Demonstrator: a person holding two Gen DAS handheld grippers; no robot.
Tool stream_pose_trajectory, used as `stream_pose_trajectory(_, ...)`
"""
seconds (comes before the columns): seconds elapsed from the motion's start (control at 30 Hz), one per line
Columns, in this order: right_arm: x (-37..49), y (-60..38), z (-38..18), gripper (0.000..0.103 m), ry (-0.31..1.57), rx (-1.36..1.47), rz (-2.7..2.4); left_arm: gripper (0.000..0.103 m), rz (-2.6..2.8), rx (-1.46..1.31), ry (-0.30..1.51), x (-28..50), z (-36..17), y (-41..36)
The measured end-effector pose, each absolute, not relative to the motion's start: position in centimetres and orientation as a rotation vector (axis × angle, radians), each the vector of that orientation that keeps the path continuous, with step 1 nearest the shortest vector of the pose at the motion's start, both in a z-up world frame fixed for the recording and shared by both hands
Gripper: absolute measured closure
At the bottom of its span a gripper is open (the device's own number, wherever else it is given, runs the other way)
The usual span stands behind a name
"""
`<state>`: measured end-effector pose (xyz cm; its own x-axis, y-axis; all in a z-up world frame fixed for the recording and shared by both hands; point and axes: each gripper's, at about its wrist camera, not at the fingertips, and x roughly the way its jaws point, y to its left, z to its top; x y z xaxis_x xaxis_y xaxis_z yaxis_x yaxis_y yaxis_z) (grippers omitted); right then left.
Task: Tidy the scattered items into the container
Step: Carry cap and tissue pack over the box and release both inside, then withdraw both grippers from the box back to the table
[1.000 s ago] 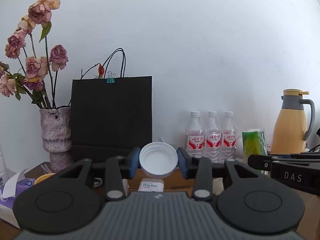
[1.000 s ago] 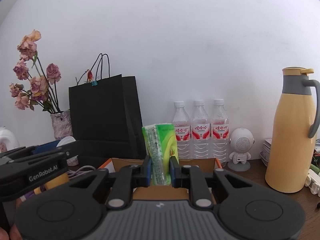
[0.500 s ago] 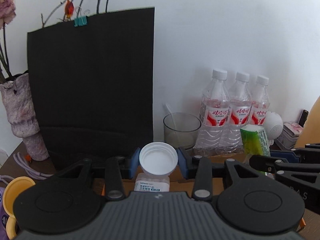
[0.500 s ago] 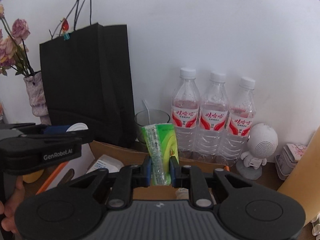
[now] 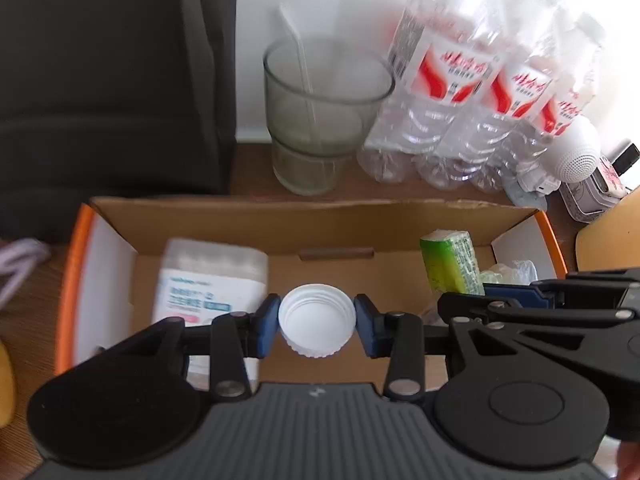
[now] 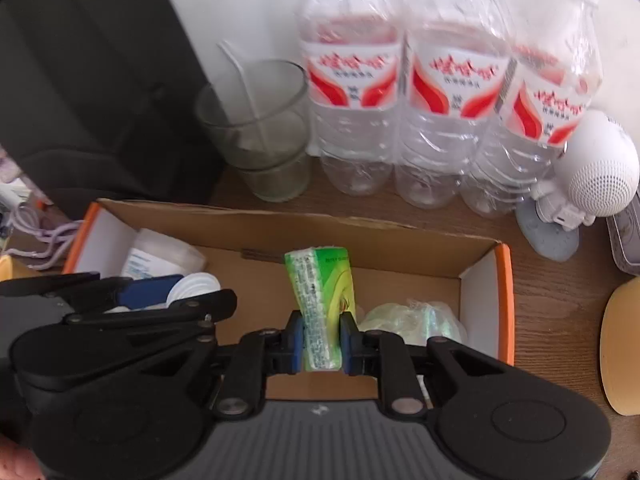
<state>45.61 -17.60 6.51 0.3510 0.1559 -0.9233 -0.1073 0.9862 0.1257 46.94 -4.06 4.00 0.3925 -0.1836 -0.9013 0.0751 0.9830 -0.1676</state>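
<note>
An open cardboard box [image 5: 280,220] with orange edges lies on the wooden table below both grippers; it also shows in the right wrist view [image 6: 400,236]. My left gripper [image 5: 317,322] is shut on a white bottle cap [image 5: 317,320] and holds it above the box's middle. My right gripper [image 6: 321,340] is shut on a green tissue pack [image 6: 320,292] over the box's right half; the pack also shows in the left wrist view [image 5: 452,264]. A white cotton-swab tub [image 5: 212,280] lies inside the box at the left. Crumpled clear plastic [image 6: 408,316] lies inside at the right.
Behind the box stand a glass cup [image 5: 320,116] with a stirrer, three water bottles [image 6: 448,92] and a black paper bag [image 5: 108,72]. A white robot-shaped speaker [image 6: 592,172] stands at the right, with a yellow jug [image 6: 620,344] near it. A purple cable [image 6: 44,232] lies at the left.
Both grippers have moved forward and tilted down. The views went from the back wall to looking into the box. Each still holds its item.
</note>
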Motion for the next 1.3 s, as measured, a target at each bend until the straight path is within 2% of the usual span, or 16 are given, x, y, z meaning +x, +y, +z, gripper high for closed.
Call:
stream_pose_trajectory(0.13, 45.9, -17.4, 5.2, 0.084, 1.219, 0.029, 0.152, 0.061, -0.118, -0.014, 1.179, 47.5, 2.6, -5.1)
stream_pose_trajectory(0.2, 45.8, -16.8, 5.1, 0.078, 1.220, 0.022, 0.156, 0.059, -0.079, 0.004, 1.152, 47.4, 2.6, -4.7)
stream_pose_trajectory(0.27, 45.7, -16.2, 5.3, 0.077, 1.220, 0.021, 0.163, 0.056, -0.062, -0.011, 1.149, 47.2, 2.9, -3.7)
stream_pose_trajectory(0.33, 45.8, -16.4, 5.6, 0.070, 1.224, 0.058, 0.179, 0.055, -0.068, -0.028, 1.149, 46.9, 3.6, -2.7)
stream_pose_trajectory(0.4, 45.7, -16.8, 6.5, 0.054, 1.216, 0.102, 0.180, 0.055, -0.078, -0.063, 1.142, 46.7, 4.5, -1.6)
stream_pose_trajectory(0.47, 45.5, -17.0, 7.8, 0.046, 1.201, 0.129, 0.176, 0.050, -0.082, -0.089, 1.136, 46.4, 5.7, -0.8)
stream_pose_trajectory(0.53, 45.0, -17.2, 9.1, 0.046, 1.191, 0.144, 0.180, 0.035, -0.067, -0.059, 1.115, 45.9, 7.2, -0.7)
stream_pose_trajectory(0.6, 44.3, -17.4, 10.6, 0.045, 1.169, 0.144, 0.169, 0.031, -0.072, -0.043, 1.108, 45.2, 8.6, -0.7)
stream_pose_trajectory(0.73, 42.0, -17.9, 13.8, 0.038, 1.131, 0.120, 0.141, 0.019, -0.067, -0.027, 1.135, 43.5, 10.6, -0.6)
stream_pose_trajectory(1.1, 36.2, -19.9, 17.8, 0.034, 1.084, 0.101, 0.118, 0.013, -0.029, -0.017, 1.096, 38.0, 14.7, 0.3)
stream_pose_trajectory(1.23, 34.3, -19.6, 18.4, 0.033, 1.071, 0.105, 0.132, 0.004, -0.015, -0.005, 1.075, 36.3, 15.6, 0.3)
stream_pose_trajectory(1.3, 33.2, -19.3, 18.5, 0.029, 1.067, 0.104, 0.134, 0.000, -0.001, -0.004, 1.052, 35.2, 16.0, 0.3)
